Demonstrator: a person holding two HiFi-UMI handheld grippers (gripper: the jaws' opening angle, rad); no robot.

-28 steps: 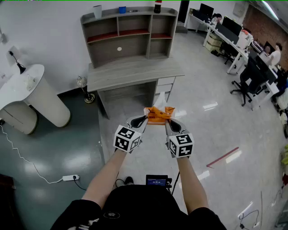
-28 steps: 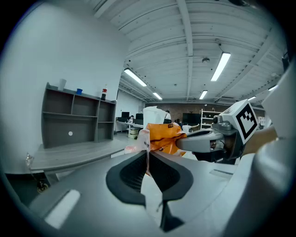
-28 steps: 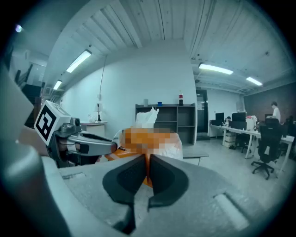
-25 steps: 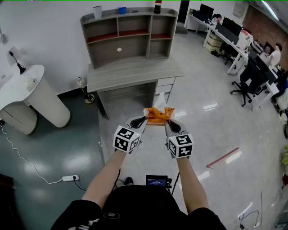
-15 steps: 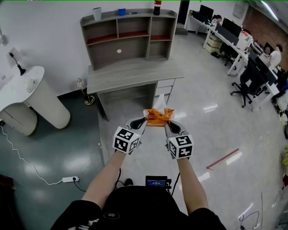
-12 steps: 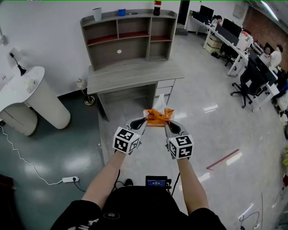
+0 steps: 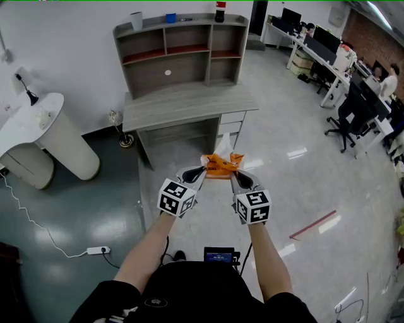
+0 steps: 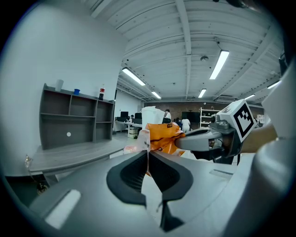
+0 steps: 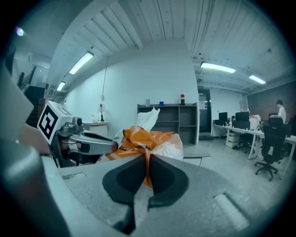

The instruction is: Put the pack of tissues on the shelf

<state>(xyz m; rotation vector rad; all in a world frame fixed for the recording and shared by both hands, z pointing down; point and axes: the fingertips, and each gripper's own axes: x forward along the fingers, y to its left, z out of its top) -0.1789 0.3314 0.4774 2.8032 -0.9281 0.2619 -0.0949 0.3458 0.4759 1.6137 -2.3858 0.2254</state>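
Observation:
An orange-and-clear pack of tissues point(image 7: 221, 164) with a white tissue sticking up hangs in the air between both grippers. My left gripper point(image 7: 203, 170) is shut on the wrapper's left edge, the plastic point(image 8: 148, 139) pinched between its dark pads. On the other side, my right gripper point(image 7: 232, 173) is shut on the pack's right edge point(image 9: 148, 155). The grey shelf unit point(image 7: 178, 52) stands on a grey desk point(image 7: 187, 103) against the wall, well ahead of the pack; it also shows as the shelf point(image 8: 76, 120) in the left gripper view and the shelf point(image 9: 169, 118) in the right gripper view.
A cup, a blue object and a bottle point(image 7: 220, 9) stand on the shelf top. A white round counter point(image 7: 44, 135) is at left, a power strip point(image 7: 99, 250) on the floor. Office desks and chairs point(image 7: 353, 107) with people fill the far right.

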